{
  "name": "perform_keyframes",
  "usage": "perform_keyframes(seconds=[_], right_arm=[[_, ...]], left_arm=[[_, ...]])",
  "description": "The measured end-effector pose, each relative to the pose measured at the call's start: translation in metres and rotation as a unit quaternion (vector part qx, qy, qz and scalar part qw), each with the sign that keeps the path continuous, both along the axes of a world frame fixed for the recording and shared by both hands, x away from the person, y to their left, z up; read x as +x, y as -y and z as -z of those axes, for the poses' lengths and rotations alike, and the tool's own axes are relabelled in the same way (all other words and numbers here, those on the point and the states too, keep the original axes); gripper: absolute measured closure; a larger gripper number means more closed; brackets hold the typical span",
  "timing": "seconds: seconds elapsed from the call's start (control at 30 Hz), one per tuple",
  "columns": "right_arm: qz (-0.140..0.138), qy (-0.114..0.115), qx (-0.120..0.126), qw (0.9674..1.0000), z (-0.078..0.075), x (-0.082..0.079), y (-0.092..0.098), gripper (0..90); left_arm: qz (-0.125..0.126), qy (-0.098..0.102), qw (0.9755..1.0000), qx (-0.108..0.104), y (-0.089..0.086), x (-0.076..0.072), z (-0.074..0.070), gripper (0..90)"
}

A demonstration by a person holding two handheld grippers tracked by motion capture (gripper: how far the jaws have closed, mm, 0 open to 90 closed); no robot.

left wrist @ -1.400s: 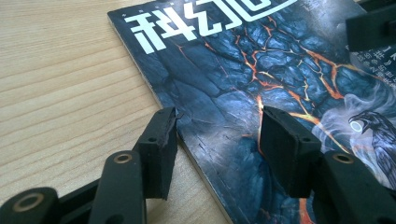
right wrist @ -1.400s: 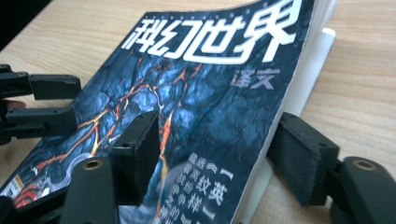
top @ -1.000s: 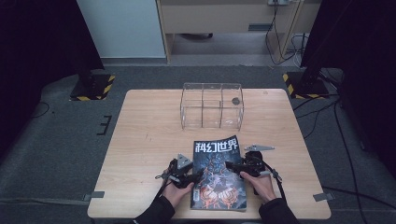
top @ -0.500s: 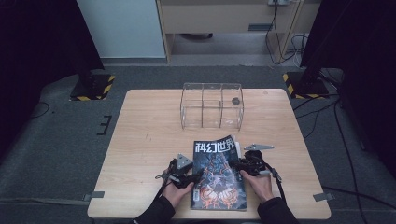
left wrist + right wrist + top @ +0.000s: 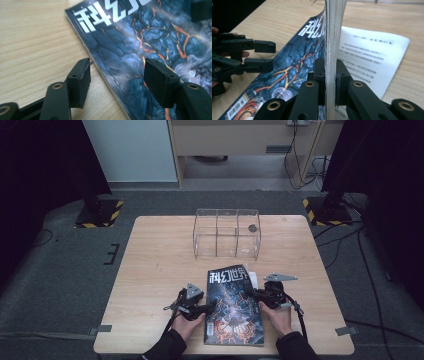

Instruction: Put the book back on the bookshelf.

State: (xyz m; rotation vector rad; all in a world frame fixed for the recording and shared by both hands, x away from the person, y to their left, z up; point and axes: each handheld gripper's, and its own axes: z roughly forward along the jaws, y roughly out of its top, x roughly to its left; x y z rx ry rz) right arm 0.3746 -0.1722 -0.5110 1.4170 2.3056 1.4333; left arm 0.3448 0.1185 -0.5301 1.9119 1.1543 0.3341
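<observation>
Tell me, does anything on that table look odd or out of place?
Yes: the magazine isn't lying shut. The right hand-held gripper pinches a thick sheaf of its pages on edge, baring a white printed page beneath. A small dark round object also shows at the clear box; what it is, I cannot tell.

The high view is looking forward and down over the pale wooden table (image 5: 150,285). Each gripper view is sitting close above it, both sharing the dark lava-patterned magazine (image 5: 140,45).
</observation>
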Motion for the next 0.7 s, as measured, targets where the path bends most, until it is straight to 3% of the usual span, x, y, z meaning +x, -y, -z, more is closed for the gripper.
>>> perform_keyframes(seconds=[0.33, 0.43, 0.7], right_arm=[[-0.015, 0.041, 0.012, 0.999, -0.017, -0.009, -0.001, 83.7], [-0.026, 0.069, 0.024, 0.997, -0.029, -0.014, -0.002, 83.7], [-0.045, 0.11, 0.039, 0.9921, -0.046, -0.024, -0.005, 83.7]], left_arm=[[0.004, 0.011, 0.9991, -0.042, -0.009, 0.004, -0.008, 34.8], [0.004, 0.017, 0.998, -0.061, -0.011, 0.005, -0.011, 33.7], [0.012, 0.031, 0.9969, -0.072, -0.015, 0.007, -0.019, 31.1]])
